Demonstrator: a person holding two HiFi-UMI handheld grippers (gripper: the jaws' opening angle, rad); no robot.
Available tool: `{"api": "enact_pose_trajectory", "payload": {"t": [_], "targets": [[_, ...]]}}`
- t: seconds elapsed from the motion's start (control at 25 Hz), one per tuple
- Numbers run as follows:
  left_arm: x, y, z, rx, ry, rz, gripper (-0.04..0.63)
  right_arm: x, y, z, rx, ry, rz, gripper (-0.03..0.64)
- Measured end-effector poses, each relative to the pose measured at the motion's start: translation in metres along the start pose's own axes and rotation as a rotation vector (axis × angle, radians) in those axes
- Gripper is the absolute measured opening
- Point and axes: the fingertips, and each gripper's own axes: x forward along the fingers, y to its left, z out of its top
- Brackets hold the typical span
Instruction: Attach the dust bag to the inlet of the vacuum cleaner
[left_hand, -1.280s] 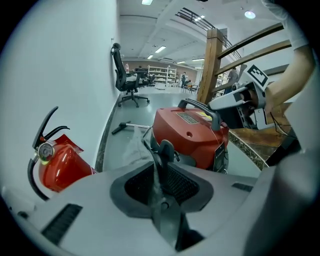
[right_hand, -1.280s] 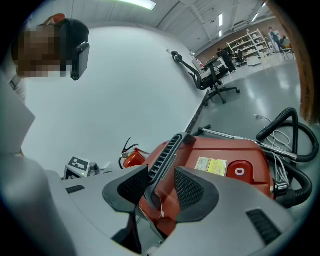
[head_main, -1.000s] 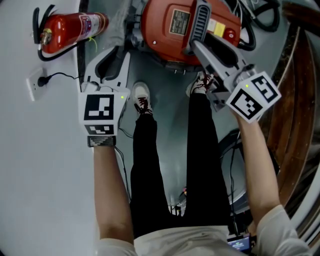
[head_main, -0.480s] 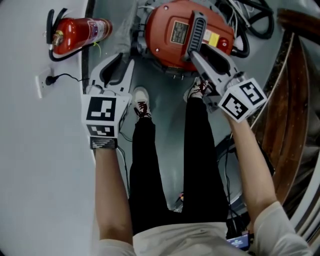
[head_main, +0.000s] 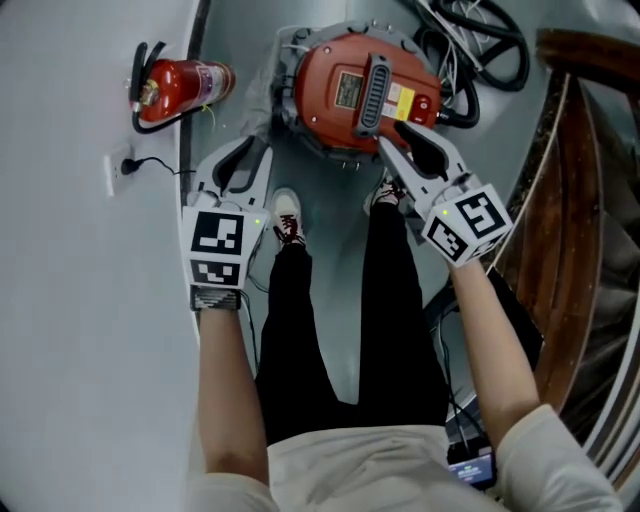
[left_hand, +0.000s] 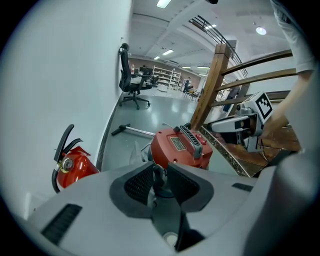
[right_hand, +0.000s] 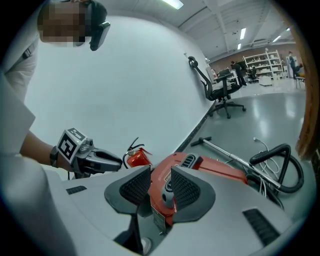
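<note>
The red vacuum cleaner (head_main: 345, 90) stands on the grey floor in front of the person's shoes; it also shows in both gripper views (left_hand: 177, 147) (right_hand: 210, 167). Something pale and crumpled (head_main: 272, 100) lies against its left side; I cannot tell whether it is the dust bag. My left gripper (head_main: 243, 150) (left_hand: 161, 170) hangs left of the vacuum. My right gripper (head_main: 398, 133) (right_hand: 160, 175) hangs over its near right edge. Both are open; their jaws have just been closing a little, with nothing between them. Neither touches the vacuum.
A red fire extinguisher (head_main: 185, 85) lies by the white wall at the left, near a wall socket (head_main: 125, 170). A black hose (head_main: 480, 40) coils behind the vacuum, and a metal wand (right_hand: 225, 152) lies there. A wooden stair railing (head_main: 575, 150) runs along the right.
Both grippers have lifted away from the vacuum. The right gripper's tips, earlier over the vacuum's handle, now hang at its near edge. The vacuum looks smaller and farther off.
</note>
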Motion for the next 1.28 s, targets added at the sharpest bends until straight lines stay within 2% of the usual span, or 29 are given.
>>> {"api": "enact_pose_trajectory", "payload": {"t": [0.24, 0.36, 0.56, 0.72, 0.96, 1.28], "targets": [[-0.034, -0.002, 0.029, 0.044, 0.013, 0.012, 0.081, -0.019, 0.028, 0.043, -0.107, 0.012, 0.014, 0.117], [-0.054, -0.004, 0.049, 0.060, 0.002, 0.010, 0.055, -0.034, 0.040, 0.061, -0.160, 0.030, 0.016, 0.099], [-0.082, -0.007, 0.077, 0.109, 0.007, 0.006, 0.002, -0.058, 0.052, 0.086, -0.221, 0.064, -0.040, 0.051], [-0.102, -0.022, 0.105, 0.138, 0.005, -0.028, 0.002, -0.078, 0.062, 0.111, -0.279, 0.083, -0.060, 0.037], [-0.133, -0.038, 0.132, 0.288, 0.014, -0.035, 0.002, -0.104, 0.085, 0.156, -0.350, 0.070, -0.088, 0.029], [-0.192, -0.050, 0.185, 0.386, -0.060, -0.041, 0.002, -0.133, 0.130, 0.215, -0.358, -0.010, -0.133, 0.029]]}}
